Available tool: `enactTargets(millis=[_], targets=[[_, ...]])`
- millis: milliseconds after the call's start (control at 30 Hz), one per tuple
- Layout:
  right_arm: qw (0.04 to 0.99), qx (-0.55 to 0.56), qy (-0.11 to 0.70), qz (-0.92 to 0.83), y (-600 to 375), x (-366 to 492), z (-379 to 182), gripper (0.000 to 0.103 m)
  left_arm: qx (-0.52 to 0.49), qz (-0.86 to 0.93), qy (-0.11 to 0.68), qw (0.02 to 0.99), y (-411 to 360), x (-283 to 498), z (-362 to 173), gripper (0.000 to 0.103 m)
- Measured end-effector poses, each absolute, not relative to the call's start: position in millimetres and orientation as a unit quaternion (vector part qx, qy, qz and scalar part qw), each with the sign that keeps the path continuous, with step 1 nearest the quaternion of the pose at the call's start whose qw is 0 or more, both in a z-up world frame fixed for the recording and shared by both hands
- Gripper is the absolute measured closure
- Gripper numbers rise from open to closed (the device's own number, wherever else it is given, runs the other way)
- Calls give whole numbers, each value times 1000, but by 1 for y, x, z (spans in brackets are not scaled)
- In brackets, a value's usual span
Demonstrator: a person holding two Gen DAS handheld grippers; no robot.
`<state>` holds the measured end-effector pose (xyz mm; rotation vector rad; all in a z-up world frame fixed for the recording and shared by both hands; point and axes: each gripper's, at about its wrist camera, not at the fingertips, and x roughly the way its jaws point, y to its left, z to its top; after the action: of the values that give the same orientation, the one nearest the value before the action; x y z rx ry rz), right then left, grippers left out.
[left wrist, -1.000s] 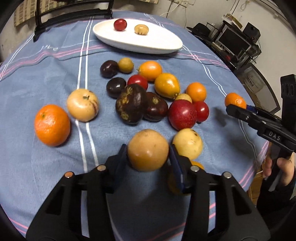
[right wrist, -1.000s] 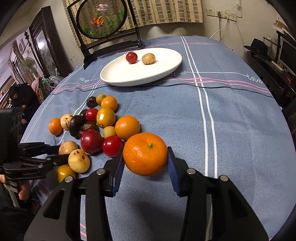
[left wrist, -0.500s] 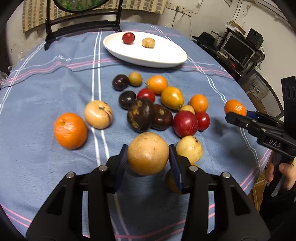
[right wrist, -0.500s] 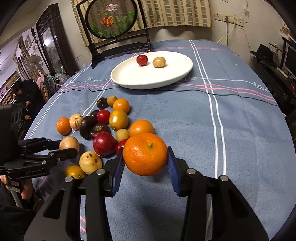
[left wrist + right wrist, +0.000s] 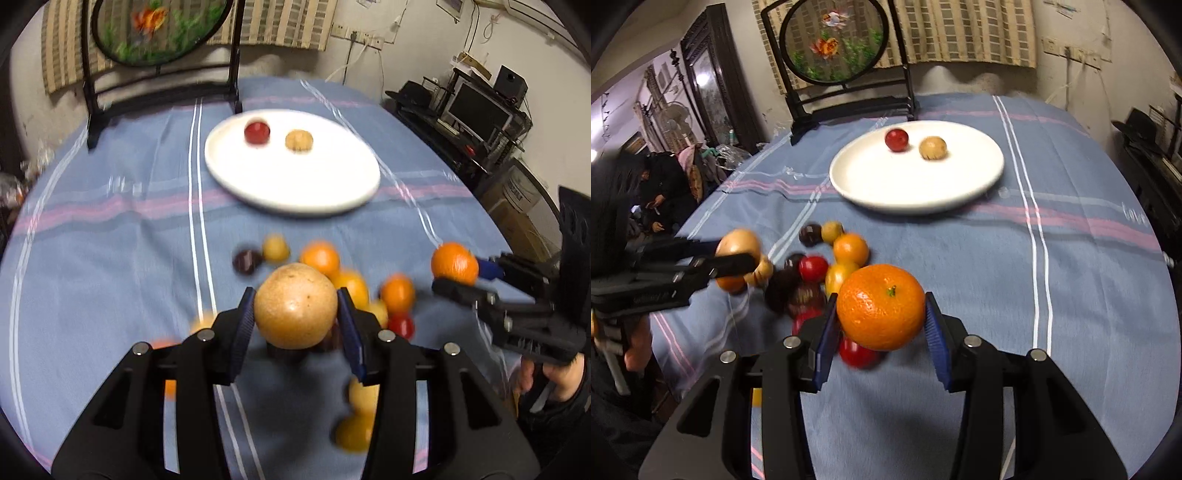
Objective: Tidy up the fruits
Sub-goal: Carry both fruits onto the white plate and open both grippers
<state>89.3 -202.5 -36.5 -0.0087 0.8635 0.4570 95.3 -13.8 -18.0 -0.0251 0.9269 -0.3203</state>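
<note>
Left wrist view first: we see our left tool (image 5: 295, 308) pinching a round tan fruit (image 5: 295, 305) between its blue pads, lifted clear of the blue striped cloth on the bench (image 5: 110, 258). Those pads have just been closing a little further, with the fruit between them. Straight ahead and farther off lies the white plate (image 5: 295, 184), already carrying a small red fruit (image 5: 257, 133) and a small tan one (image 5: 299, 140). At the right of this view our right tool (image 5: 456, 277) pinches an orange (image 5: 453, 261), seen side-on.

From the right wrist view, that right tool (image 5: 881, 312) grips the orange (image 5: 881, 306) on both sides, stem uppermost, and the plate (image 5: 916, 195) sits beyond it, a touch to the right — near its right half. Our left tool (image 5: 738, 254) shows at the left edge with its tan fruit (image 5: 738, 240).

We judge the coming move to be a carry forward to the plate. Both tools face it; neither is clearly nearer, though the right one appears to have the more open path, with bare cloth between it and the rim. The fruits are round, so no long axis matters.

The loose pile (image 5: 332, 280) between tools and plate is smeared by motion blur — we cannot count its pieces or name most of them. Several sit hidden behind the held fruits and tool arms. Room clutter at the edges is dim.
</note>
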Motion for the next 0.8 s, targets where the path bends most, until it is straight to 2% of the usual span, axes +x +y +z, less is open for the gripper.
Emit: enactTargets(millis=[267,500,800], targets=[[883,-26,407,233,-187,192,-13,58,-2,-117,440,891,-37,221,5,58],[876,-44,445,182,-189,304,-50,59,0,-86,482,872,-36,305,-35,58],[858,-30,484,169,-194,356,-87,58,-3,-80,508,858,-31,345,-69,58]])
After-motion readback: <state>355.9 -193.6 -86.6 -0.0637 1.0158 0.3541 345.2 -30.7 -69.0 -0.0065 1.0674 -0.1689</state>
